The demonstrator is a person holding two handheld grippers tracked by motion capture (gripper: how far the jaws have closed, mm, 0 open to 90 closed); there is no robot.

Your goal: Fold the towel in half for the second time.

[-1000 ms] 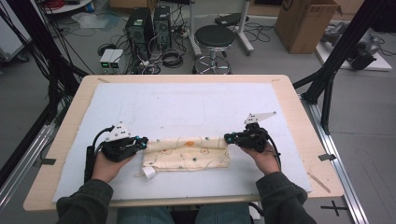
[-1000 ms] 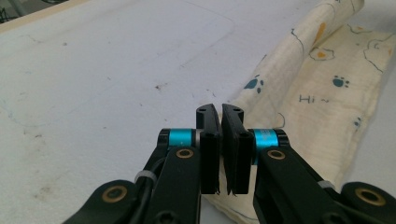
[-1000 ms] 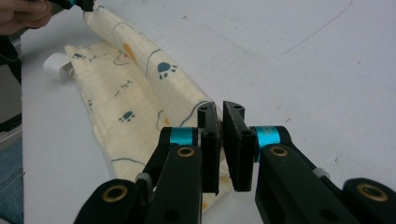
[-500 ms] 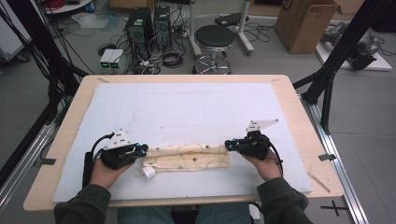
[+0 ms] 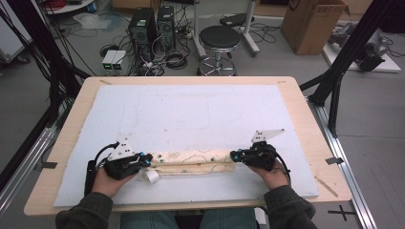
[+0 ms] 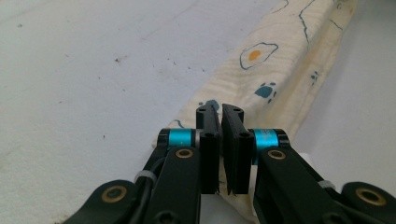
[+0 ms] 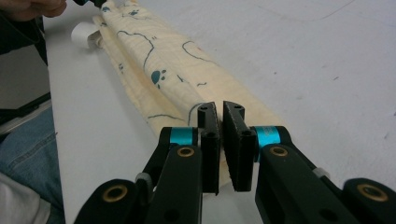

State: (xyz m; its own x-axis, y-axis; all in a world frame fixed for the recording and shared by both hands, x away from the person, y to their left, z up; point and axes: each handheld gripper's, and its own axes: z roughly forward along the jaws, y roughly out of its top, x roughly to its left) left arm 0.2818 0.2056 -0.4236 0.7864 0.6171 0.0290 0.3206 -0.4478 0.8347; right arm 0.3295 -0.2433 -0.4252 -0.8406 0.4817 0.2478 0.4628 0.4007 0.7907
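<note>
Cloth (image 5: 195, 161) lies folded into a long narrow strip along the near edge of the table, stretched between the two grippers — cream fabric with a printed pattern: fried eggs, teal paw prints, dark blue outline squiggles. No readable words on it. A small white tag (image 5: 152, 175) pokes out at its left end, near the left gripper; nothing legible on the tag either. Left gripper (image 5: 146, 160) is clamped on the left end of the cloth — in the left gripper view the jaws are nearly closed with the fabric edge caught between them. Right gripper (image 5: 234, 155) is pinched on the right end, jaws likewise pressed nearly together on the fabric in the right gripper view. Both grippers sit low on the surface, a hand behind each, dark green sleeves entering from the bottom of the high view. Surface is a pale blue-white mat (image 5: 200, 109), scuffed with specks and faint lines, covering a light wooden table (image 5: 305, 102). Beyond the table: grey floor, a black round stool (image 5: 219, 37), computer towers (image 5: 154, 21) with tangled cables, a cardboard box (image 5: 313, 21) at upper right, black frame legs on both sides.
</note>
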